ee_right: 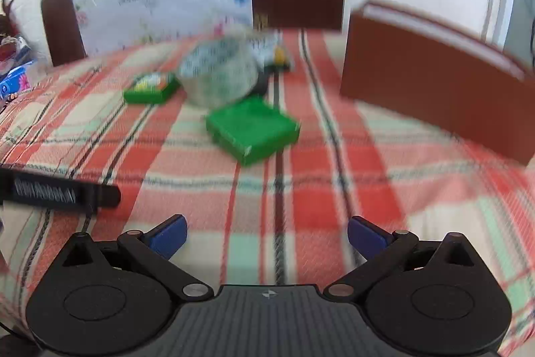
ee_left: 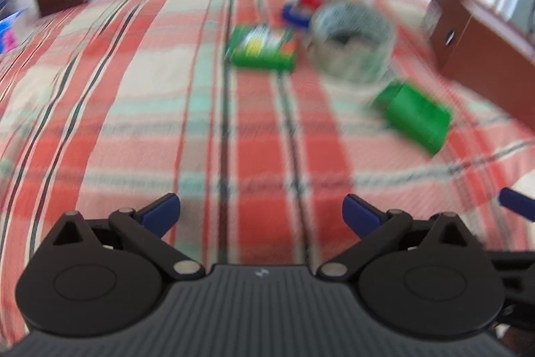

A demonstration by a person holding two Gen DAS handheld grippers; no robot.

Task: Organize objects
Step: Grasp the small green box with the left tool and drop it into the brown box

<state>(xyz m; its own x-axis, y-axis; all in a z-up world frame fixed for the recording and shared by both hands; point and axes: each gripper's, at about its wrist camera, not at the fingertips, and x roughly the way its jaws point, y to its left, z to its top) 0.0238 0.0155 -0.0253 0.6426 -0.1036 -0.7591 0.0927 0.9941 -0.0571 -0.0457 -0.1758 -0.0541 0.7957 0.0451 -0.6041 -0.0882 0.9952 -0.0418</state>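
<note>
Both hand-held grippers, left (ee_left: 260, 211) and right (ee_right: 267, 235), wide open, holding nothing, above the red plaid surface (ee_left: 133, 89). Patterned round tin (ee_left: 351, 39) at 1 o'clock; contents too blurred. Printed green box (ee_left: 262, 47) just beside it at 12, plain green box (ee_left: 414, 116) at 2.

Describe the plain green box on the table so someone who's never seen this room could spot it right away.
Start at the red plaid tablecloth and find the clear round container near its middle. The plain green box lies just in front of it, on the side towards the tall brown box. Unlike the other green box, its top carries no picture.
</note>
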